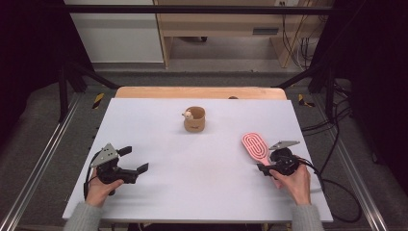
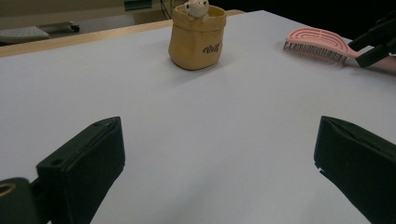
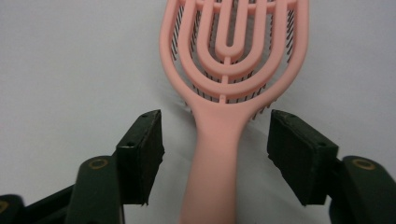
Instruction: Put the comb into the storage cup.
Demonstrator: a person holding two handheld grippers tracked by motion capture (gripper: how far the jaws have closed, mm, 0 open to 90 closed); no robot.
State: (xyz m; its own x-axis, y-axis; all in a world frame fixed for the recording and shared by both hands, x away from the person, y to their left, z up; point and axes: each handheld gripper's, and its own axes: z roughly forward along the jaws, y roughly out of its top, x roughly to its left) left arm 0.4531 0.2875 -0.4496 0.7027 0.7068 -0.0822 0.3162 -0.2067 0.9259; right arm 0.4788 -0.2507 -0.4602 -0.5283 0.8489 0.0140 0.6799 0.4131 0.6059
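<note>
High view: the pink hairbrush [image 1: 255,147] lies flat on the white table [image 1: 202,192] at its right side, bristles down, handle toward the person. The right tool [image 1: 267,169] sits at that handle; in the right gripper view its jaws stand apart on either side of the handle, not touching it. The left tool [image 1: 135,159] rests at the table's left, released and holding nothing. A tan pouch [image 1: 195,119] with a small toy stands upright farther back, well apart from both.
</note>
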